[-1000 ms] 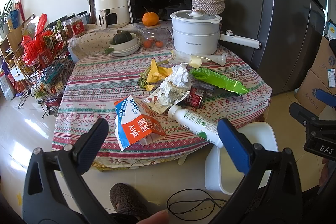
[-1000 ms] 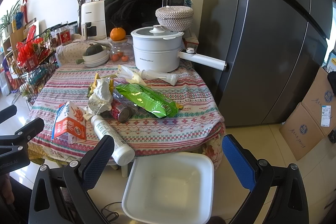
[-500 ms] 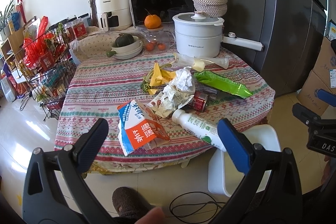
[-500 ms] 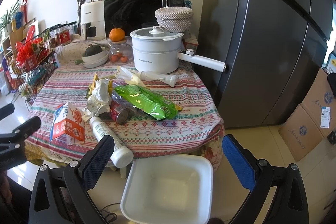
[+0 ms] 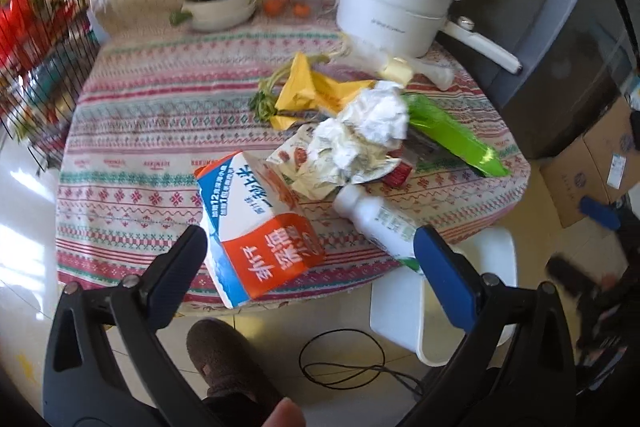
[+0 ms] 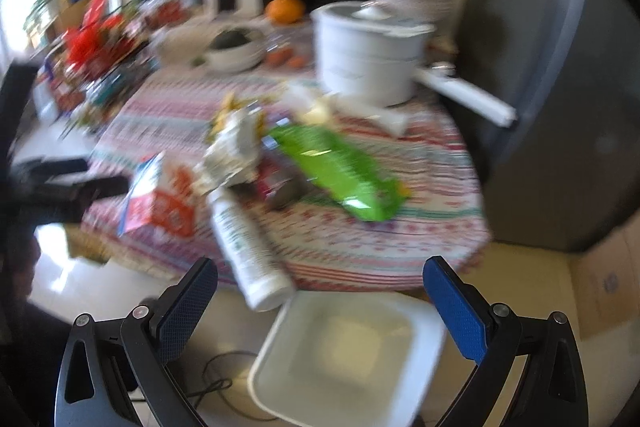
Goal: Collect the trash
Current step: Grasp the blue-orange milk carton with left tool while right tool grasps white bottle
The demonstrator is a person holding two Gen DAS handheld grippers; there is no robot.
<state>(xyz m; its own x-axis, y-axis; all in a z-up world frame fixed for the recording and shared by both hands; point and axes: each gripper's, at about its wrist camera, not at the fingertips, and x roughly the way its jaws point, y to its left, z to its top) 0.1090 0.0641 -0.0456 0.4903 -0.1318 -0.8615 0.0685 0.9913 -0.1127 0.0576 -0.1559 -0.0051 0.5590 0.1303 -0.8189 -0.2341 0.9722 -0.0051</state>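
— Which step? Looked like the approach: left gripper (image 5: 308,247) spread wide, empty, lined up on the carton (image 5: 256,223) at the table (image 5: 132,147) edge. Right gripper (image 6: 320,291) equally wide, empty, above the bin (image 6: 344,355) on the floor.

— Next move? Probably closing across the carton's flat sides, gently; creased cardboard, likely to crush.

— Other trash? Smooth white bottle (image 5: 380,223) overhanging the edge, crumpled paper (image 5: 360,131), glossy green bag (image 5: 452,135). Right view blurred.

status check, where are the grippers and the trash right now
Left gripper open, closing on milk carton at table edge. Right gripper open, empty, above white bin. White bottle overhangs edge; nothing blocking.
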